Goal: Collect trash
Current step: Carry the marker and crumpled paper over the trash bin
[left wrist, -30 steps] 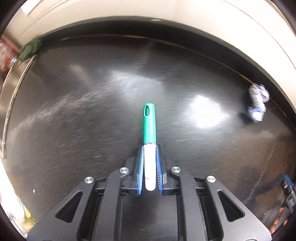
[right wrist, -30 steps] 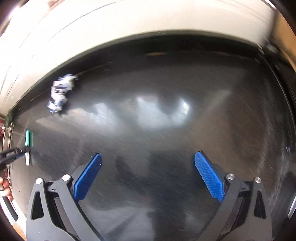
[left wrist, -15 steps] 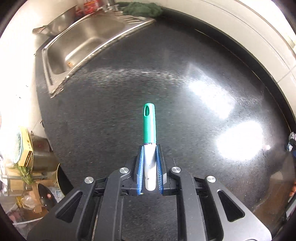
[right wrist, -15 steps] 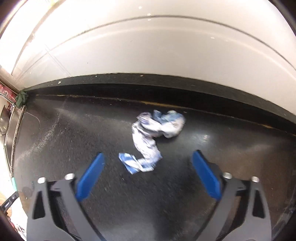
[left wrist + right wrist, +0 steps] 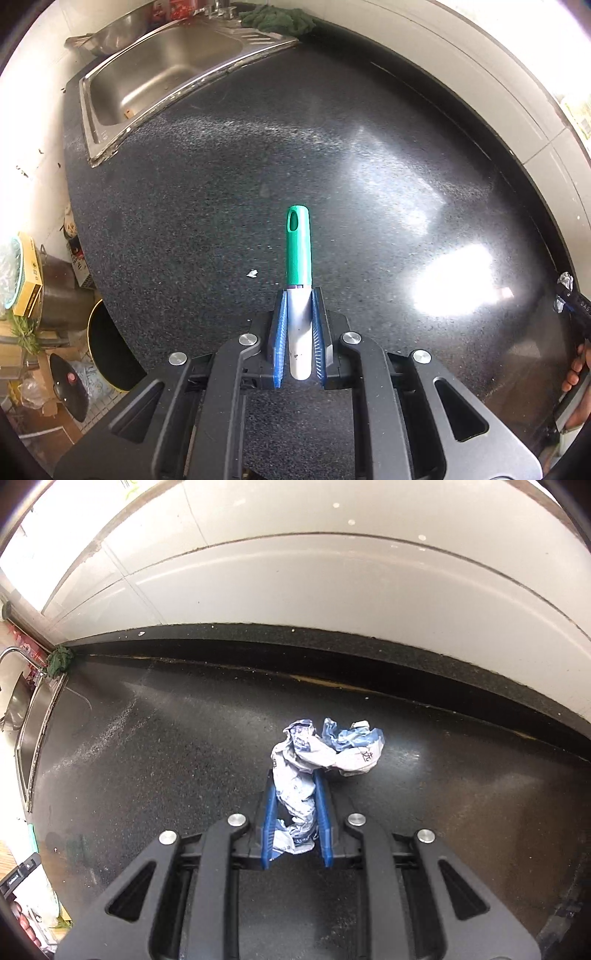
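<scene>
A crumpled blue-and-white wrapper (image 5: 332, 749) lies on the black counter (image 5: 166, 760) near the back wall. My right gripper (image 5: 295, 779) points down over it. Its jaws are closing, and the blue pads (image 5: 324, 812) press on the wrapper's twisted lower end while the rest bulges out past the tips. My left gripper (image 5: 298, 295) is shut on a marker with a green cap (image 5: 298, 251), held above the counter. A small white scrap (image 5: 252, 273) lies just left of the marker. A bit of the wrapper (image 5: 564, 280) shows at the far right edge of the left wrist view.
A steel sink (image 5: 88, 122) is set into the counter's left end, with a green cloth (image 5: 277, 16) behind it. Beyond the counter's left edge stand pots and boxes (image 5: 33, 280) on the floor. White tiled wall (image 5: 295, 590) backs the counter. A person's hand (image 5: 574, 373) shows at the right.
The right gripper came over the wrapper and its wide jaws closed onto it. The left gripper swung across with the marker, so the sink came into its view.
</scene>
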